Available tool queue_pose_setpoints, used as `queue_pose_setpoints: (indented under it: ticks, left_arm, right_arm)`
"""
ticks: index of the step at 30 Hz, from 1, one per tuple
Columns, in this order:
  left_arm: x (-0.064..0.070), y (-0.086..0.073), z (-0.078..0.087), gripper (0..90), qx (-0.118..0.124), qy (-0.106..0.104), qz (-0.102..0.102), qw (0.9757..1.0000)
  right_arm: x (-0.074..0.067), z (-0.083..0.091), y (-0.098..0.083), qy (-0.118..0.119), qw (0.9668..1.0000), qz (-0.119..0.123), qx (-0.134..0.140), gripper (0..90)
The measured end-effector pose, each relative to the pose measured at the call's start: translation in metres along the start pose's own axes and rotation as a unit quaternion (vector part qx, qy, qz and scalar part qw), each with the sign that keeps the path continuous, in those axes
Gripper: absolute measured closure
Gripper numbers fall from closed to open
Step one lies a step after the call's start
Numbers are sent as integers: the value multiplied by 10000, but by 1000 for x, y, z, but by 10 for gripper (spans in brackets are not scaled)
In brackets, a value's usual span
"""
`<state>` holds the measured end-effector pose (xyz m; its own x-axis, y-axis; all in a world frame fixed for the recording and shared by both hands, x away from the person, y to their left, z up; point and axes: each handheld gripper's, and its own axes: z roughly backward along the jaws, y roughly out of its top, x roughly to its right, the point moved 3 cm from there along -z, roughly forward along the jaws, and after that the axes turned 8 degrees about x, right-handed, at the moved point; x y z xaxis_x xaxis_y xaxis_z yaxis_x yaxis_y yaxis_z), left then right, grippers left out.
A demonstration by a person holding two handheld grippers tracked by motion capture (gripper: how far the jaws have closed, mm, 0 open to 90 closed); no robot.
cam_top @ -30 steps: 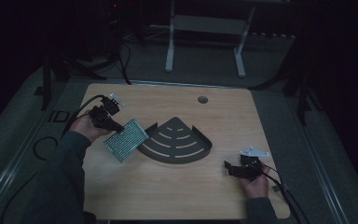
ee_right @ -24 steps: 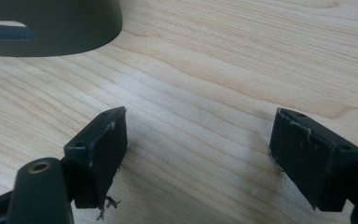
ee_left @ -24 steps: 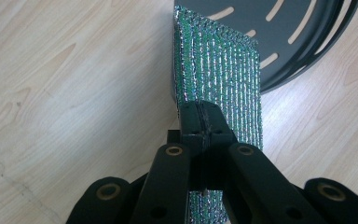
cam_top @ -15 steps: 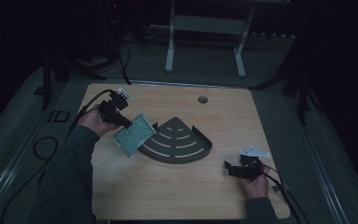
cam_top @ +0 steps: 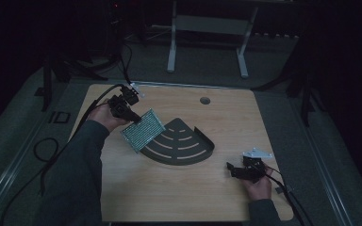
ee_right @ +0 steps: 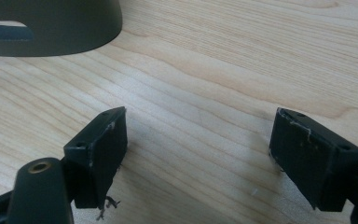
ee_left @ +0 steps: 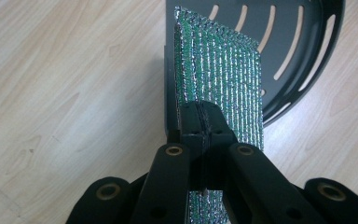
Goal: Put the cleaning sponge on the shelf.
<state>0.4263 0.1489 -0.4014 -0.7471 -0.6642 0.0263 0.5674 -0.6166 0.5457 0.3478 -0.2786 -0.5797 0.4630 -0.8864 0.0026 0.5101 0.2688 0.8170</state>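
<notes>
The left gripper [cam_top: 131, 116] is pinching the shiny green pad [cam_top: 143, 130] above the dark tray [cam_top: 181, 145], probably to drop it in.

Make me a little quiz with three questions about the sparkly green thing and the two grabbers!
1. True or false: the left gripper is clamped on the sparkly green pad.
2. Which thing lies under the pad's far end? A) grey slotted tray B) a cup C) a book
3. Fill in: the right gripper has its jaws ____ above the wooden table.

Key: 1 true; 2 A; 3 open.
</notes>
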Motion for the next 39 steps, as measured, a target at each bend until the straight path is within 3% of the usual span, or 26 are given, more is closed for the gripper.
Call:
queue_pose_setpoints:
  ticks: [39]
  left_arm:
    - [5,28,-17,900,-70,-94,-127,9999]
  right_arm:
    - [0,0,0,9,10000,16,7,186]
